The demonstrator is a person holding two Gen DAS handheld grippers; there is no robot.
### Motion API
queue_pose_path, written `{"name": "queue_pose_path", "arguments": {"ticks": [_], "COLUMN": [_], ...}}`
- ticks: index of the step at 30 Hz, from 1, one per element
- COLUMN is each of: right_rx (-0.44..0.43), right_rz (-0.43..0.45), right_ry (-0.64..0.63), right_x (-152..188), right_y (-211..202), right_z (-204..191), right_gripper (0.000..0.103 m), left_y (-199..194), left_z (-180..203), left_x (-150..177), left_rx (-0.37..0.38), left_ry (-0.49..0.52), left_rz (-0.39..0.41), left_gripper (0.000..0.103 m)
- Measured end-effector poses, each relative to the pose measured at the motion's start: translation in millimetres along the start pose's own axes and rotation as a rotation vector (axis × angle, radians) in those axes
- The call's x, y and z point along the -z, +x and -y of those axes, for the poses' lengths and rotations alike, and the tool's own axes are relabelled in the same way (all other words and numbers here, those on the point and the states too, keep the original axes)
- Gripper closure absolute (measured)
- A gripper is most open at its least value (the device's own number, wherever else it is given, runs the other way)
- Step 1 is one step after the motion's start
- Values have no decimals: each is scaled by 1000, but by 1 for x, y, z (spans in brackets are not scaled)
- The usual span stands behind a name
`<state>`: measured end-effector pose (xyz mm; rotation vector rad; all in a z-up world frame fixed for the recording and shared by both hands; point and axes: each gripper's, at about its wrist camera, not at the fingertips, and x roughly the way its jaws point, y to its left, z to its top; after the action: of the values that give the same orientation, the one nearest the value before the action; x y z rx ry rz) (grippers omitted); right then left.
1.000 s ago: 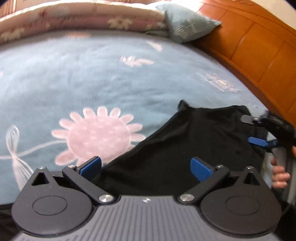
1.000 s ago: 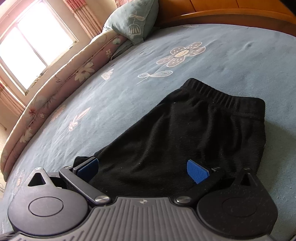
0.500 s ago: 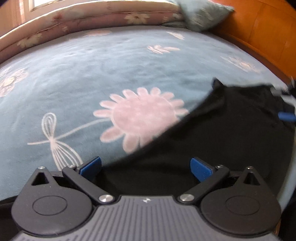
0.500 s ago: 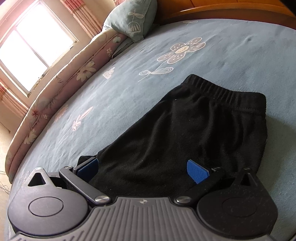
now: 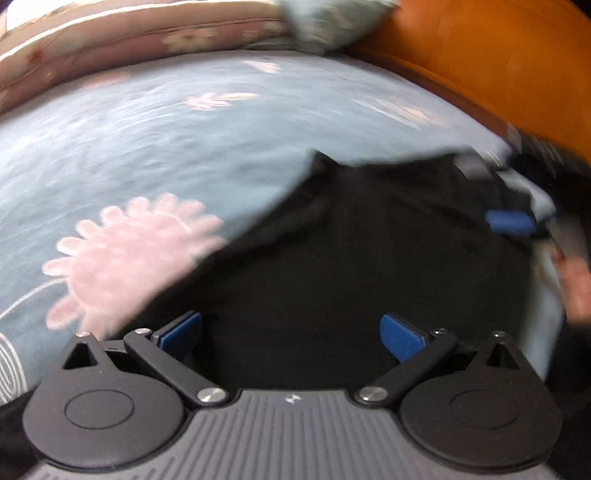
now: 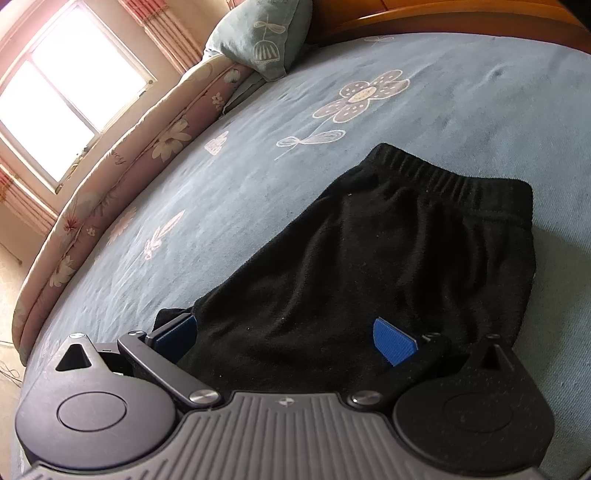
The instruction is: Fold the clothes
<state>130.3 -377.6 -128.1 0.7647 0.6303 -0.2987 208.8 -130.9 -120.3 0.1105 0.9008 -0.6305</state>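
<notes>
A pair of black shorts (image 6: 388, 258) lies flat on the blue floral bedspread (image 6: 258, 192), its elastic waistband (image 6: 450, 177) at the far end. My right gripper (image 6: 286, 338) hovers open over the near hem, blue pads wide apart with nothing between them. In the blurred left wrist view the same shorts (image 5: 351, 258) fill the centre, and my left gripper (image 5: 291, 334) is open above the cloth. The right gripper (image 5: 513, 221) shows at that view's right edge, with a hand (image 5: 576, 284) below it.
A wooden headboard (image 5: 498, 55) runs along the right side of the bed. A pale blue pillow (image 6: 262, 33) leans at the far end beside a rolled pink floral quilt (image 6: 122, 162). A bright window (image 6: 66, 92) lies beyond it. A pink flower print (image 5: 129, 251) is left of the shorts.
The left wrist view swung left then back right and is now motion-blurred. The right gripper drew back slightly from the shorts. Both grippers stayed open.
</notes>
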Motion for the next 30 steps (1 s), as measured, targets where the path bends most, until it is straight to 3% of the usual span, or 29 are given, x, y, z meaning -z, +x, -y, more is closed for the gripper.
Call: {"name": "queue_pose_path", "arguments": {"ticks": [3,6,9,12,17,23,26,28,30], "right_rx": [0,-6,-12,-24,-31,-33,-40,-46,-45], "right_rz": [-2,-5,-9,-16,-24,-25,-28,-30,-30], "right_ry": [-6,-1,8,7,2,25,29,20,17], "right_x": [0,-1,-2,-2,-1,-2,-2,-2,-2], "right_y": [0,1,1,1,1,0,-1,-1,-1], "right_z": [-1,0,1,0,-1,4,4,2,2], "right_gripper": [0,0,0,0,0,0,0,0,0], "left_y": [-12,-40,-64,-73,-55,-76,-86,-80,-63], "left_z": [-17,-18,-18,-16,-19,-8,-13,-26,-40], "left_x": [-17,-16,1,24,48,58,48,43,45], "left_rx": [51,104,167,184,134,75,9,7,-21], "left_ry": [-115,-138,-171,-185,-195,-103,-75,-120,-178], "left_rz": [5,13,-21,-59,-92,-149,-79,-59,-91], "left_gripper": [1,1,1,1,1,1,1,1,1]}}
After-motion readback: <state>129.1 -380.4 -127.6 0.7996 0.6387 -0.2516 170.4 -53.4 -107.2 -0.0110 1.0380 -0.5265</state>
